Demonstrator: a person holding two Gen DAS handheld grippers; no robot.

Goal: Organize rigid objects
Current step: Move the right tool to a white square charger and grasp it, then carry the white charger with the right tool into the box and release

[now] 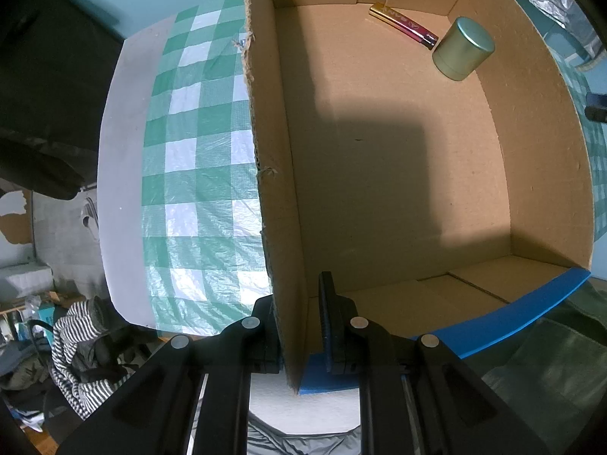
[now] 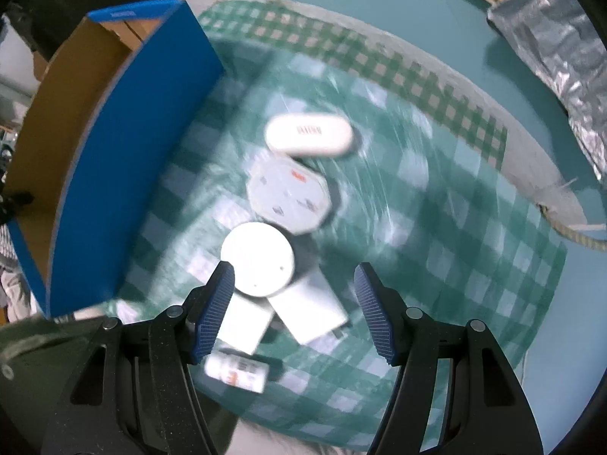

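Presently the white round puck (image 2: 257, 258) is the nearest thing to be picked: it lies on the green checked cloth (image 2: 474, 227), just ahead of the right claw (image 2: 294, 292) and overlapping two white flat blocks (image 2: 309, 313), with a grey octagonal piece (image 2: 290, 197) and a white oval case (image 2: 309, 137) beyond it. The right claw is held wide and empty, and the puck sits nearer its left pad (image 2: 214, 309) than the middle, so the claw would best be centred before it is closed. The picture is blurred, so slowing is advised. The cardboard box (image 1: 398, 174), which holds a green tin (image 1: 463, 48) and a lighter (image 1: 402, 22), is steadied by the left claw (image 1: 299, 326), clamped on its wall.
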